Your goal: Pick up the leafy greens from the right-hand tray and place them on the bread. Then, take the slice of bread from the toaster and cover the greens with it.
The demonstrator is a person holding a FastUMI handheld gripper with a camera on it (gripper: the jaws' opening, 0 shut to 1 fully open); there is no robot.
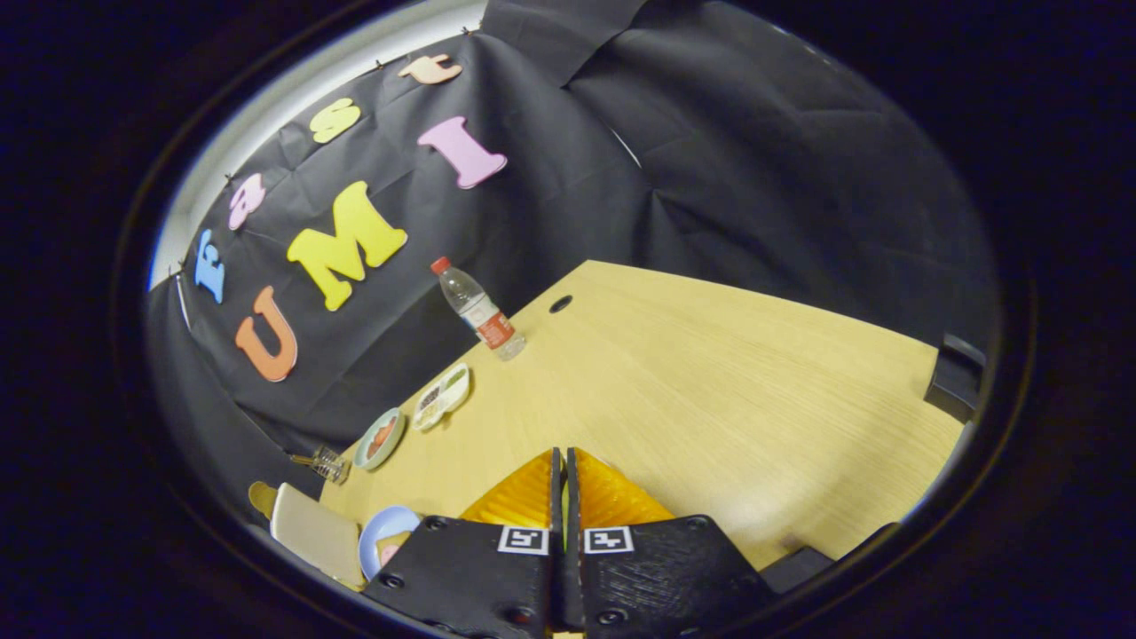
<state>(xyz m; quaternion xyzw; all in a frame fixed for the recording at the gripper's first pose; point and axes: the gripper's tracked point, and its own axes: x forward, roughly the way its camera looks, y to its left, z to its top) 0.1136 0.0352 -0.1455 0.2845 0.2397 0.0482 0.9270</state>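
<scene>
One water bottle (479, 311) is seen on the wooden table (710, 390), standing well beyond the fingers near the far edge by the black cloth wall (710, 160); it is clear plastic with a red cap and a red-and-white label, and it appears tilted by the lens. Two small dishes are counted along the table's edge nearer the wall: an oblong white tray (441, 397) holding green and dark items, which may be the leafy greens, though this cannot be told for certain, and a round teal plate (380, 438) carrying something orange-red. Just past the plate, one small clear glass object (327, 463) with a ribbed surface is set at the table's rim. Closer in, beside the gripper body, one cream-coloured boxy appliance (315, 532), probably the toaster, is seen, with a round blue plate (383, 532) touching or just beside it; a pale piece, possibly the bread, lies on that plate, partly hidden. One round dark hole (560, 303) is cut in the tabletop near the bottle.

The gripper (564, 470) is held above the table, angled down over bare light-grained wood. Its two fingers are pressed together with only a thin slit left between them, and nothing is pinched. Their inner faces are finely ribbed, and each base carries one square printed marker.
</scene>
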